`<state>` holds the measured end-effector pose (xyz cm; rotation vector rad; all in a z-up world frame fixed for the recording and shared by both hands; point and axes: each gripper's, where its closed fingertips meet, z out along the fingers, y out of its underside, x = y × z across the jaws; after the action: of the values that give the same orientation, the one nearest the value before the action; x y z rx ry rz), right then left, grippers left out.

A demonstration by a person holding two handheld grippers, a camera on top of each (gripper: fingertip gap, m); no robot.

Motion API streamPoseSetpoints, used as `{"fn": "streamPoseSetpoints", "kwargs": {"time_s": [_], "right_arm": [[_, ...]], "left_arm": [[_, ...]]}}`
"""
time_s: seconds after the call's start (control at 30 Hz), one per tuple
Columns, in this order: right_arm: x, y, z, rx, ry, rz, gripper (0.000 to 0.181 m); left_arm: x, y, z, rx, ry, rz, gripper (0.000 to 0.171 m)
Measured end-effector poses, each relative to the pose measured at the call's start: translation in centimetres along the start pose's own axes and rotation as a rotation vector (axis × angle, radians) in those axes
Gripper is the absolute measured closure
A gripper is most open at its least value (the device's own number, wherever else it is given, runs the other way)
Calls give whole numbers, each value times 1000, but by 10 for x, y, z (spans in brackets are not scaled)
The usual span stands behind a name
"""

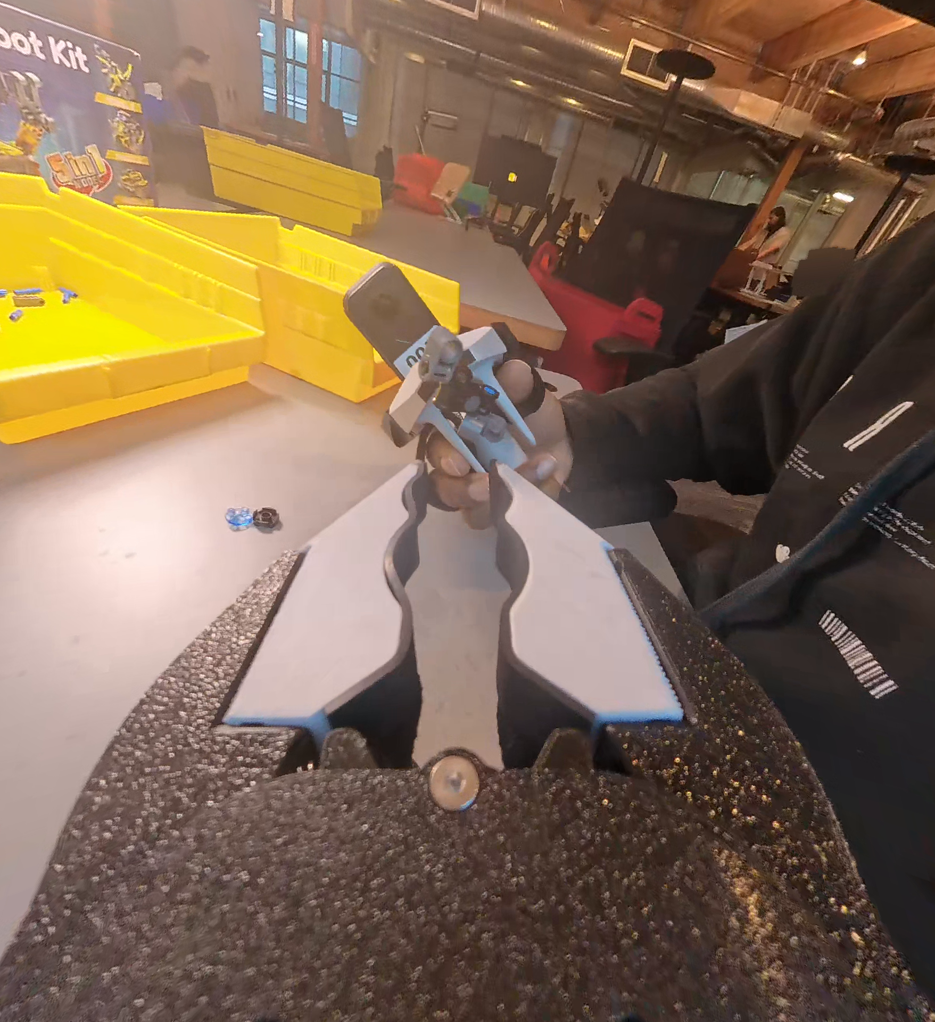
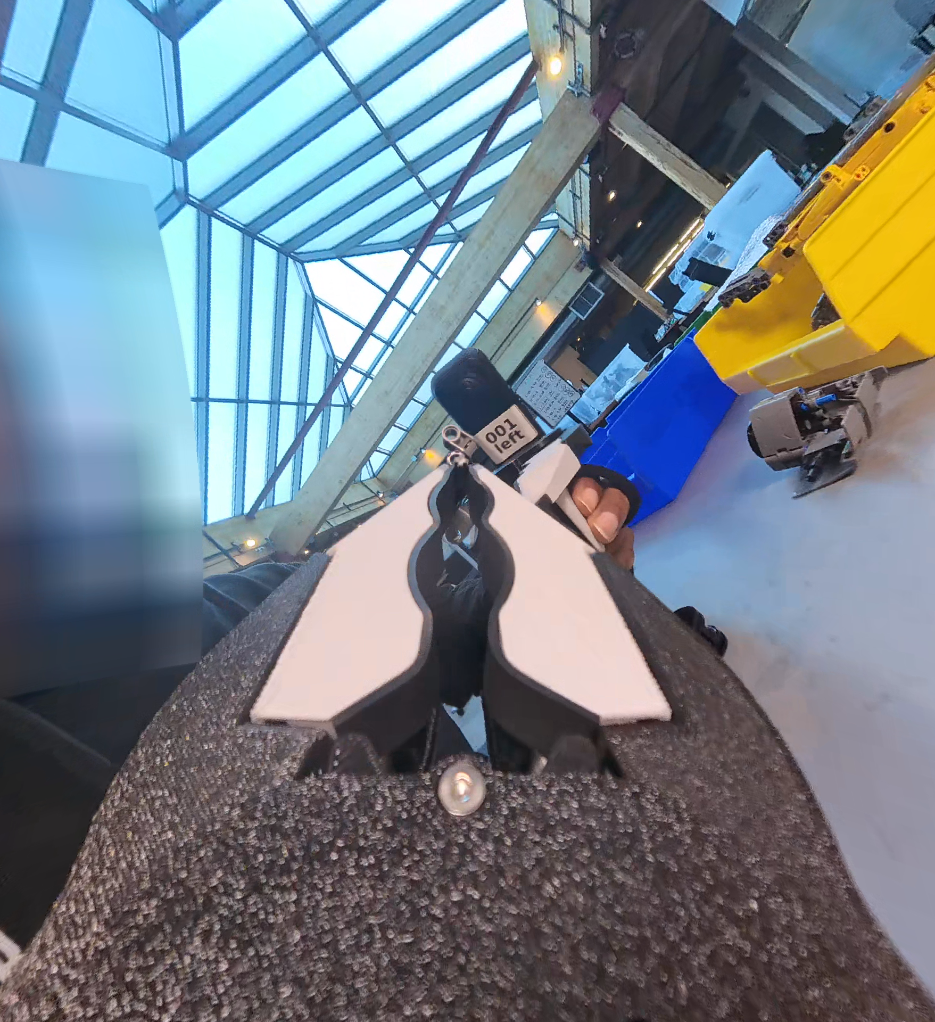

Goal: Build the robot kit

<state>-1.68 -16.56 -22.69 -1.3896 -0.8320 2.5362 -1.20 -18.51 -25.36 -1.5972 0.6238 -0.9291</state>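
While raised above the grey tabletop (image 1: 122, 580), the left gripper (image 1: 457, 473) stands with its white fingers parted and empty, pointed at the right gripper (image 1: 457, 387), whose fingers pinch a small grey-and-black brick assembly (image 1: 442, 358). Seen from the right wrist, the right gripper (image 2: 460, 465) is closed on that piece (image 2: 457, 442), the left gripper's black camera just behind it. Around them: yellow plastic bins (image 1: 139, 309) holding blue and black pieces, a clear blue round stud (image 1: 239, 518) beside a black one, blue bins (image 2: 669, 409), a grey brick-built model (image 2: 808, 428).
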Motion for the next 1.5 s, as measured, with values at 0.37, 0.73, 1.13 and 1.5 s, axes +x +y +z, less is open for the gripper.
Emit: {"fn": "streamPoseSetpoints", "kwargs": {"time_s": [0.37, 0.73, 1.13, 1.5], "right_arm": [[11, -2, 3, 56, 77, -101, 178], [-2, 0, 8, 42, 83, -353, 178], [-17, 21, 9, -157, 67, -695, 180], [-11, 34, 1, -332, 130, -967, 181]], "left_arm": [[2, -5, 6, 16, -16, -23, 156], [14, -24, -6, 177, 181, -257, 164], [34, -30, -19, 230, 462, -557, 159], [43, -17, -16, 138, 458, -502, 165]]}}
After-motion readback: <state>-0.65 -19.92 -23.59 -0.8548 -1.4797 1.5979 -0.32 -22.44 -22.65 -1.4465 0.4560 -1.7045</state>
